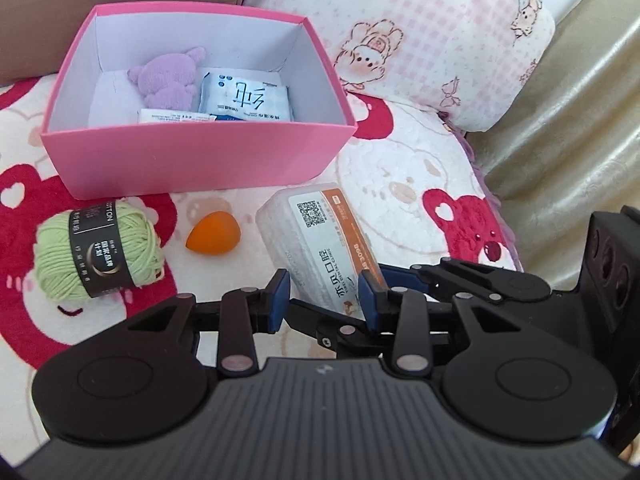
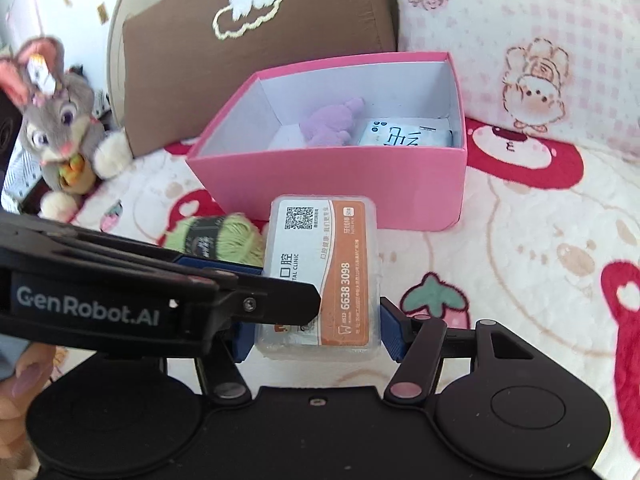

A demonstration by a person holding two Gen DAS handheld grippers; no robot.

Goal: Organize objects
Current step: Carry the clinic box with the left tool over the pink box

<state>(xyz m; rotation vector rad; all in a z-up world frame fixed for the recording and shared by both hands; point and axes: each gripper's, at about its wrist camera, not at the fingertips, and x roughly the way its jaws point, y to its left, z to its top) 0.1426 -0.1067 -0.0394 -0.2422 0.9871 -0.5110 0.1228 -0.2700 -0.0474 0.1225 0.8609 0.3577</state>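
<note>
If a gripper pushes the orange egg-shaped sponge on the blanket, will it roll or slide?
The orange sponge would probably roll in a curve, since it is rounded with one pointed end. It looks soft and light, so it may squash under the pads. The fuzzy blanket should stop it quickly.

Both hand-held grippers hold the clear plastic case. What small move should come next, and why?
Probably carry the plastic case forward over the pink box's front wall. It is clamped between both hand-held grippers, left and right, and the box already holds sorted items with room left.
</note>
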